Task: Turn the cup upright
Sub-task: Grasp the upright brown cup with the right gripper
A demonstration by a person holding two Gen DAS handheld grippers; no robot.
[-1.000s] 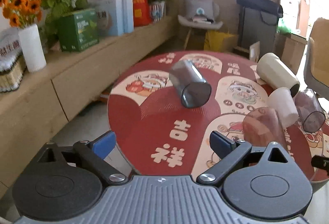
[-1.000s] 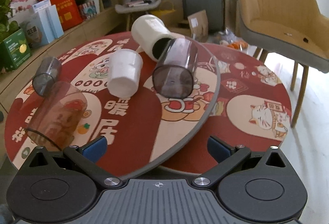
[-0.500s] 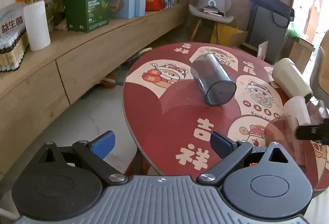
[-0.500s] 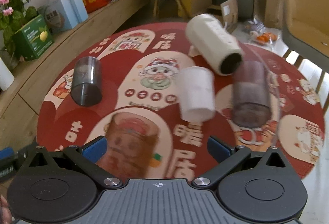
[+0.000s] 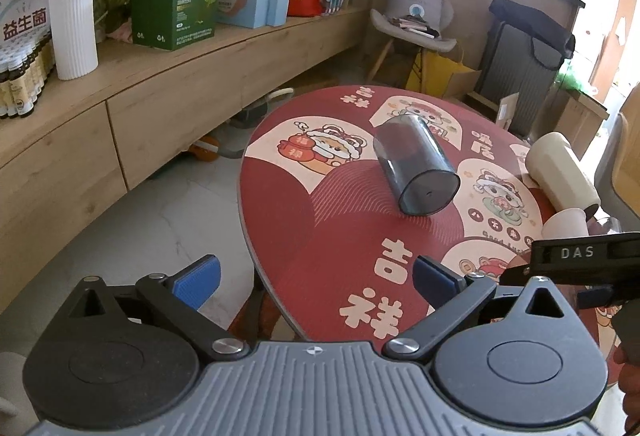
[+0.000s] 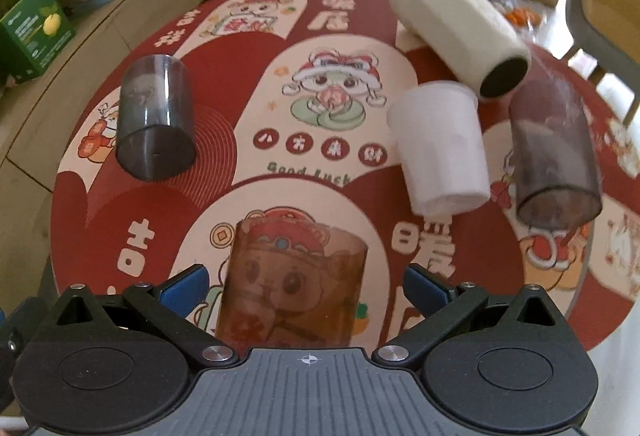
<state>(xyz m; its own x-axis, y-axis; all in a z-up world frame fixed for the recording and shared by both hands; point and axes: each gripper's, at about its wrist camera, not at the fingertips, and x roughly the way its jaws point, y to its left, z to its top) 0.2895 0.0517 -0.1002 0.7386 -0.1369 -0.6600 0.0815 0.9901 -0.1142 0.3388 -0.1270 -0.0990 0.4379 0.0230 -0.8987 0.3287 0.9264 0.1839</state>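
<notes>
While both sets of tongs stand wide with nothing between the blue pads, the right gripper (image 6: 304, 286) hangs low in its frame directly over the translucent amber plastic cup (image 6: 292, 288), which lies on its side at the bottom centre, between the two spread fingers but not touched by either. The left gripper (image 5: 316, 278) hangs at the lower left of its own frame, off the near edge of the round red printed table (image 5: 344, 236), holding nothing.

Farther up the right view lie four more cups, all on their sides: a smoky grey translucent cup (image 6: 156, 119) at the left, a small white plastic cup (image 6: 440, 151) right of centre, a tall cream cylindrical cup (image 6: 460, 27) at the upper right, and a dark purple translucent cup (image 6: 554, 159) at the right edge.

The step in hand seems to be the approach to the amber cup. Next, the right fingers probably need to lower around its wall, close gently, then turn it onto its base.
</notes>
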